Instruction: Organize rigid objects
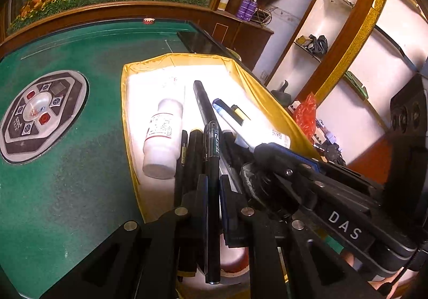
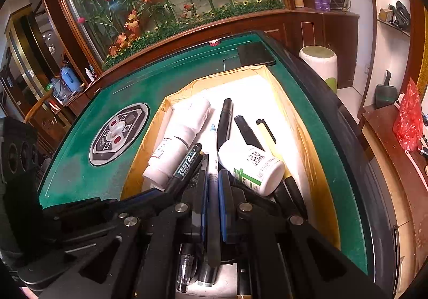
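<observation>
Black "TEST 2" gel pen (image 1: pixel 213 165) sits centre-low in left wrist view, clamped betw. fingers of left gripper (image 1: pixel 213 186), over the gold-lined tray w/ white base (image 1: pixel 139 117). Right gripper (image 2: pixel 213 178), bottom centre of right wrist view, is clenched on a white-and-blue slim pen (image 2: pixel 214 165). Just left of it lies a white plastic bottle w/ red-print label (image 1: pixel 163 136); to its right, a white bottle w/ green cross label (image 2: pixel 254 168). More black pens (image 2: pixel 224 120) lie further up the tray. Tray rests on green felt mahjong table (image 1: pixel 67 192).
</observation>
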{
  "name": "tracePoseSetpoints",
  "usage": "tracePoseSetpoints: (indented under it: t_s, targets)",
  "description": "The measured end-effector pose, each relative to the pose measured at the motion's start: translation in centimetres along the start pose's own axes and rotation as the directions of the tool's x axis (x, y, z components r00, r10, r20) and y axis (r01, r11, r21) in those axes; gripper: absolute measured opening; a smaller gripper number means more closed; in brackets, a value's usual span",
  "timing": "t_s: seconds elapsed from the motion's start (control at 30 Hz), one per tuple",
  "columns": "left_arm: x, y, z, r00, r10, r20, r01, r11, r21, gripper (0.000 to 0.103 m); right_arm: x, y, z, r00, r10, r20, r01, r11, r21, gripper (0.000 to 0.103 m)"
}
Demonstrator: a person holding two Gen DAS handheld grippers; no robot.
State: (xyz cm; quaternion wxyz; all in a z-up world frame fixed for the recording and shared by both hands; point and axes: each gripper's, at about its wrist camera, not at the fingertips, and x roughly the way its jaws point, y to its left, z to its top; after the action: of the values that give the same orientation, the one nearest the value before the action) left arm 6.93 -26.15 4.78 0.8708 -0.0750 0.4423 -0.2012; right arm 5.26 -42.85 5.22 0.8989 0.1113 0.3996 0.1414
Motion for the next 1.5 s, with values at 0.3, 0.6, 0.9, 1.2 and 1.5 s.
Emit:
tracePoseSetpoints:
  t_s: [0.3,0.6,0.9,1.2,1.5]
  targets:
    - [-0.2,0.8,-0.7,1.000,-0.025,-0.016,0.024,0.999,-0.032,0.009,-0.4,0.4,-0.3,1.000,-0.009,-0.008,0.009,1.000,0.002,0.008]
    - [-3.5,0.8,-1.7,0.997,0.016,0.073,-0.018,1.000,0.019,0.055,-2.7,1.4,-1.0,0.998,-0.041,0.058,0.042,0.999,-0.021,0.047]
    - [-8.3,1.6,-5.4,0.957,0.151,0.249,-0.179,0.979,0.096,0.100,-6.0,3.4,-3.9,0.979,-0.139,0.152,0.151,0.986,-0.075,0.066]
    - [-9.0,4.2,-7.7,0.934,0.308,0.182,-0.331,0.937,0.113,0.102,-8.2,4.0,-8.6,0.936,-0.215,0.280,0.224,0.975,0.000,0.084]
    - [-9.2,4.3,-9.2,0.933,0.312,0.181,-0.337,0.932,0.130,0.102,-7.6,4.2,-9.4,0.934,-0.243,0.263,0.251,0.968,0.004,0.084]
